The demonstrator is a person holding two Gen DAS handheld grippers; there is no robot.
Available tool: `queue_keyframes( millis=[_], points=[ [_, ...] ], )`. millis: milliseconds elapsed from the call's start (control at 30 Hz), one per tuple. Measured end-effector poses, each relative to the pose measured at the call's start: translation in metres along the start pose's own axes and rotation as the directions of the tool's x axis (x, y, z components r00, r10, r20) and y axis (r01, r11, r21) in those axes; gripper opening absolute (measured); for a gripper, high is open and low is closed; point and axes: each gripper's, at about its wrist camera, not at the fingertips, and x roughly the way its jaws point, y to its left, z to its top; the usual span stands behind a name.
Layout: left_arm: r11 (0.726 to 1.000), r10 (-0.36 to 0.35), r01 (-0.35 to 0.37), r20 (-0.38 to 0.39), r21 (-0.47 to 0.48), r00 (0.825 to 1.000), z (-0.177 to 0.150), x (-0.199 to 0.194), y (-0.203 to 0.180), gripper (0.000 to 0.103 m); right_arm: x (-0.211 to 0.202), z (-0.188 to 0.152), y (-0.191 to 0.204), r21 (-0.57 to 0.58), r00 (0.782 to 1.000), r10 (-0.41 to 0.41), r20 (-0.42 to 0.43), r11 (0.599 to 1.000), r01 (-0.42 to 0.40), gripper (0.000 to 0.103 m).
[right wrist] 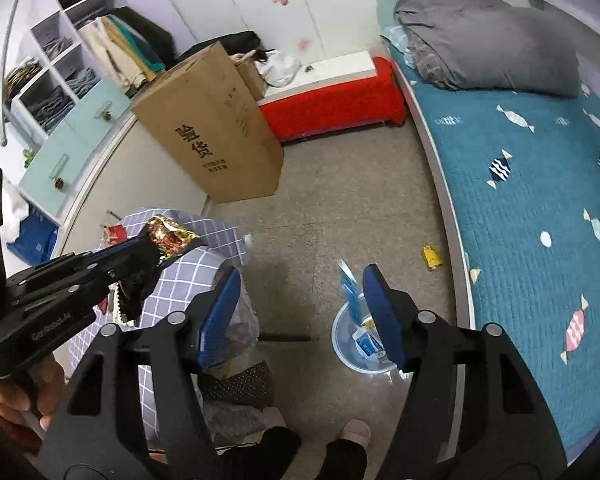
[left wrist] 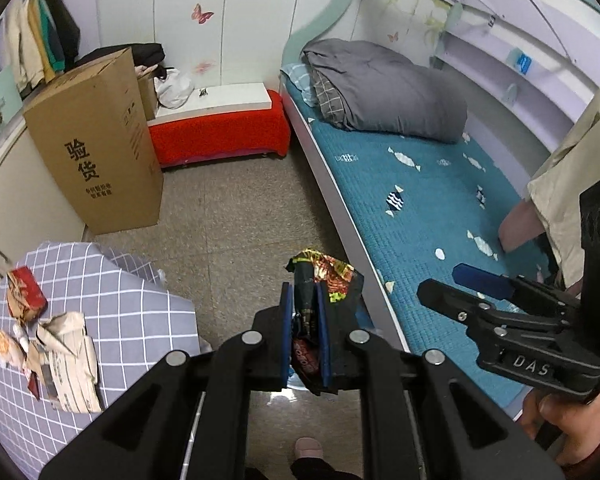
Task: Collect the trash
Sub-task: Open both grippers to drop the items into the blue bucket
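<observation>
The snack wrapper point(left wrist: 318, 280) is clenched upright in the left gripper point(left wrist: 305, 312), while the bin point(right wrist: 360, 344), low-centre, is straddled beneath the released right gripper point(right wrist: 304, 312).

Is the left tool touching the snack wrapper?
Touching. The left wrist view shows the left tool shut on the snack wrapper, both blue pads pressed against it.

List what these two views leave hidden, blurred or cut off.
- Bin, right wrist view: contents partly behind the right hand-held gripper finger.
- Blue strip above it: motion-blurred, unidentifiable.
- Wrapper, left wrist view: lower part squeezed between the left hand-held gripper pads.
- Table trash: print too small.
</observation>
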Motion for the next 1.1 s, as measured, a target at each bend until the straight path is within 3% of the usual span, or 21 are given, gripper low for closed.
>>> queue_keyframes(
  millis=[733, 833, 867, 900, 933, 1100],
  points=[
    [0.990, -0.090, 0.093, -0.039, 0.108, 0.995, 0.017, 0.028, -0.054, 0.012, -0.048, -0.001, -0.049, 0.146, 0.993, -0.083, 0.081, 0.987, 0.071, 0.064],
    [0.990, -0.103, 0.107, -0.038, 0.096, 0.994, 0.019, 0.029, -0.059, 0.016, -0.057, -0.004, -0.051, 0.154, 0.991, -0.099, 0.095, 0.985, 0.083, 0.066],
    [0.990, -0.106, 0.109, -0.040, 0.086, 0.994, 0.019, 0.030, -0.059, 0.029, -0.059, -0.006, -0.052, 0.158, 0.989, -0.107, 0.097, 0.983, 0.091, 0.066],
    [0.991, -0.107, 0.110, -0.043, 0.077, 0.993, 0.020, 0.031, -0.058, 0.053, -0.061, -0.006, -0.053, 0.163, 0.989, -0.111, 0.097, 0.982, 0.095, 0.066],
    [0.992, -0.103, 0.106, -0.042, 0.063, 0.994, 0.020, 0.032, -0.058, 0.062, -0.061, -0.006, -0.055, 0.167, 0.989, -0.113, 0.096, 0.981, 0.096, 0.066],
    [0.993, -0.105, 0.106, -0.030, 0.042, 0.994, 0.019, 0.027, -0.056, 0.065, -0.063, -0.009, -0.056, 0.170, 0.989, -0.117, 0.092, 0.980, 0.100, 0.066]
  ],
)
